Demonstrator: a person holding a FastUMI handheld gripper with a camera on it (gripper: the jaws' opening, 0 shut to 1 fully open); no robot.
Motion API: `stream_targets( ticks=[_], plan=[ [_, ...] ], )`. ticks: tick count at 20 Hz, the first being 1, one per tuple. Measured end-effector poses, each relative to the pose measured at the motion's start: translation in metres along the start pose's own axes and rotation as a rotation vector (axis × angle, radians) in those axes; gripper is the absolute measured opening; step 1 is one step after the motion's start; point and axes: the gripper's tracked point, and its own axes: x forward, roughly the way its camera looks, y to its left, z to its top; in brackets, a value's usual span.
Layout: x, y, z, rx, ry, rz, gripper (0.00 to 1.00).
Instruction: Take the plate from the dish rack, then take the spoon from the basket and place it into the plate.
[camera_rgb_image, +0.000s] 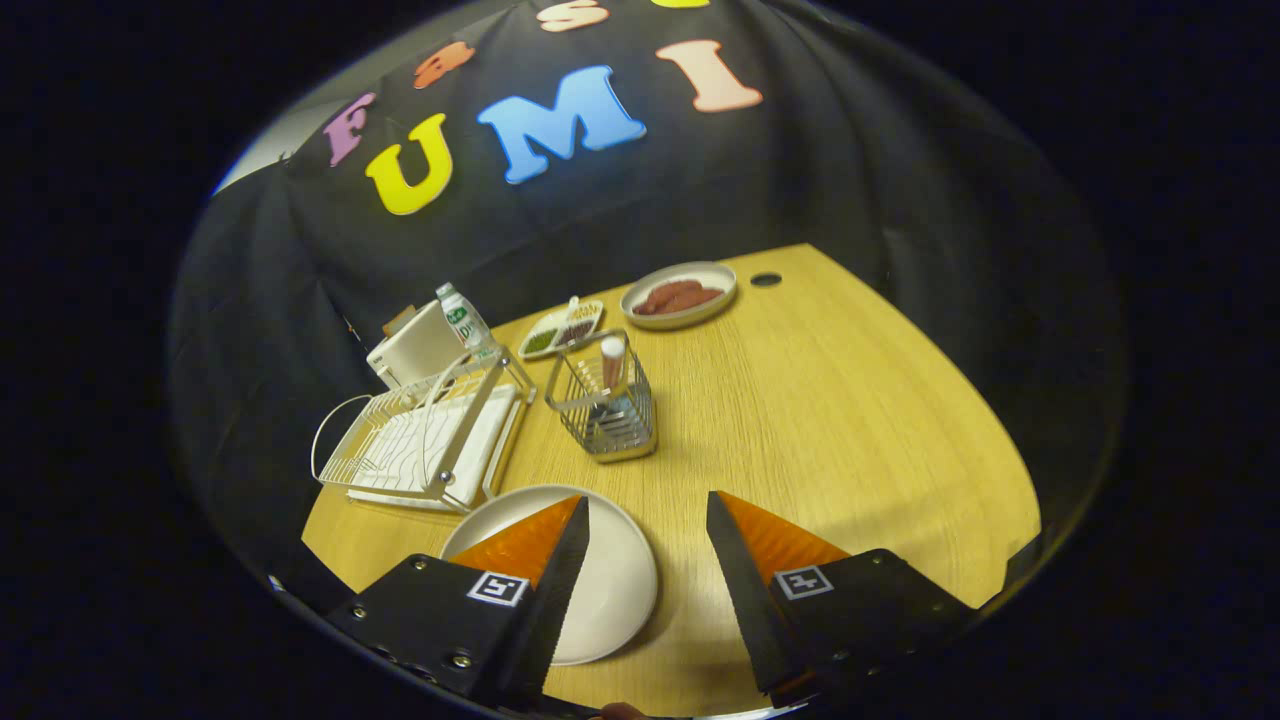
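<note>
The scene is dimly lit, with the table (820, 400) lit warmly from above while the cloth wall behind is left nearly black. Soft shadows are cast beside the basket (605, 410) and under the plate (610, 575). Straight lines are bent by fisheye distortion, most strongly at the rim. The tool (648, 510), its fingers apart, is rendered sharply; far dishes are slightly soft.

One white plate (610, 580), one dish rack (420, 440), one wire basket (605, 415), one bottle (463, 318), two food dishes (680, 295).
</note>
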Motion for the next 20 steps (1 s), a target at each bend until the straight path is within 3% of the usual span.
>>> stream_targets(
  ticks=[4,9,20],
  plan=[
    [-0.014,0.004,0.063,-0.189,-0.266,-0.035,0.74],
    [-0.009,0.017,0.087,-0.289,-0.4,-0.029,0.74],
    [0.068,0.011,0.068,-0.311,-0.425,0.016,0.74]
  ],
)
